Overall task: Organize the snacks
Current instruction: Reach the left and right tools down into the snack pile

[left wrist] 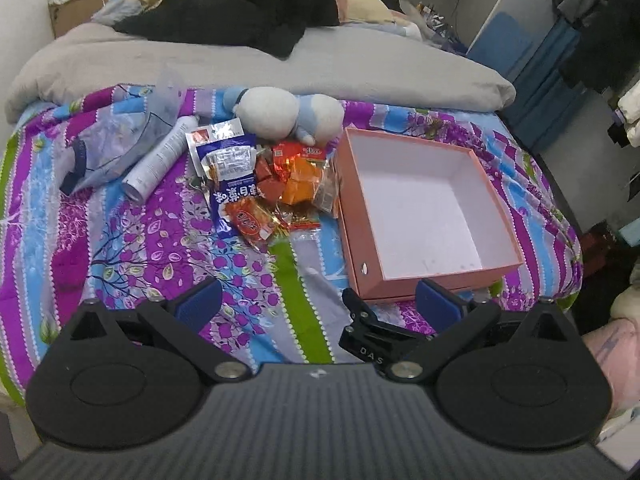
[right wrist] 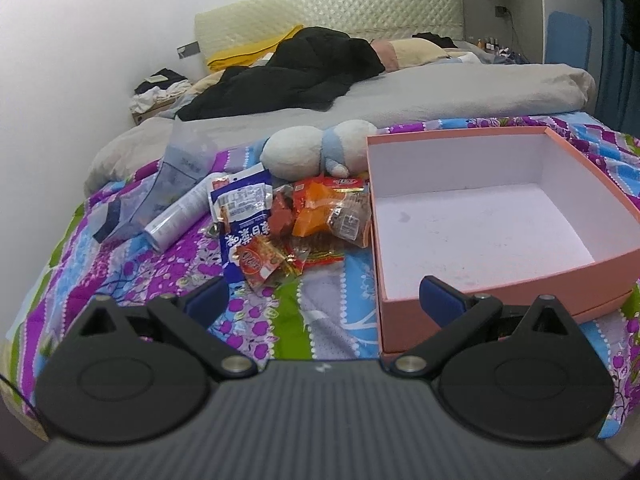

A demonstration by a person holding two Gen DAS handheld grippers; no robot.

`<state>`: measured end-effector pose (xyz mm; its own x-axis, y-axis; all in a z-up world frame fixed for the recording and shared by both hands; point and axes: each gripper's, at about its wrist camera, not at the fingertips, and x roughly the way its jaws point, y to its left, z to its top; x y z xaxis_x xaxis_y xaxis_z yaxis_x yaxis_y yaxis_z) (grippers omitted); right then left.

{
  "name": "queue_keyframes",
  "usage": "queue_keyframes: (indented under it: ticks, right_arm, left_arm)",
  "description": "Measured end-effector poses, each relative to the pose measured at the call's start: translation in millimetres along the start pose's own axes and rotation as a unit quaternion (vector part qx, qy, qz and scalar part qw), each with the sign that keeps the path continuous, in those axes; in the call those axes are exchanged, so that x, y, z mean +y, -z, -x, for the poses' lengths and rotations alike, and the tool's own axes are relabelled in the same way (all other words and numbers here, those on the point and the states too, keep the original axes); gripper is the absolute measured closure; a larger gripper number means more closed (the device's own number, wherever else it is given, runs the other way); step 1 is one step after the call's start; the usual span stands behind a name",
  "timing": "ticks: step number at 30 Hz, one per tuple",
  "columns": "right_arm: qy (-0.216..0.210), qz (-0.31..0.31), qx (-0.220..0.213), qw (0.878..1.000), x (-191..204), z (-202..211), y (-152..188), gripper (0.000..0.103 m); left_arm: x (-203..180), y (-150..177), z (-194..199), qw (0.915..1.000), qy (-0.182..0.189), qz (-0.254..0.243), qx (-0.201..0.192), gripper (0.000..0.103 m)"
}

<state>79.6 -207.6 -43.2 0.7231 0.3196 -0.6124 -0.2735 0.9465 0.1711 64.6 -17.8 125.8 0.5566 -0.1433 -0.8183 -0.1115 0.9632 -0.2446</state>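
Note:
A heap of snack packets lies on the patterned bedspread: a blue-and-white pouch [left wrist: 228, 176] [right wrist: 244, 216], red and orange wrapped pieces [left wrist: 294, 178] [right wrist: 316, 208], and an orange packet [left wrist: 250, 220] [right wrist: 260, 260] nearest me. Just right of the heap sits a pink box [left wrist: 349, 216] [right wrist: 592, 284] with a white inside and nothing in it. My left gripper [left wrist: 318, 300] is open, low over the bedspread in front of the heap and the box's near corner. My right gripper [right wrist: 324, 300] is open too, and its right pad [right wrist: 438, 300] overlaps the box's near-left corner.
A white-and-blue plush toy [left wrist: 288, 112] lies behind the snacks. A white spray can [left wrist: 160, 156] and a crumpled clear bag [left wrist: 116, 140] are to their left. A grey duvet [left wrist: 360, 64] with black clothing [left wrist: 248, 4] covers the far bed. A black clamp-like part [left wrist: 366, 330] shows by the box.

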Motion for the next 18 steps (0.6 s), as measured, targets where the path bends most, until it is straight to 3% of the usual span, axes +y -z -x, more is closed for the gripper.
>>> queue_keyframes:
  ticks: [4, 7, 18]
  right_arm:
    - [0.004, 0.0, 0.009, 1.0, -2, -12, -1, 0.0]
    - [0.004, 0.003, 0.017, 1.0, -1, -22, -2, 0.0]
    - [-0.037, 0.025, 0.024, 0.999, 30, -60, -11, 0.0]
  left_arm:
    - [8, -11, -9, 0.9998, 0.007, 0.015, -0.009, 0.0]
    - [16, -21, -23, 0.9992, 0.011, 0.037, 0.006, 0.0]
    - [71, -56, -96, 0.9976, -0.036, 0.059, -0.008, 0.0]
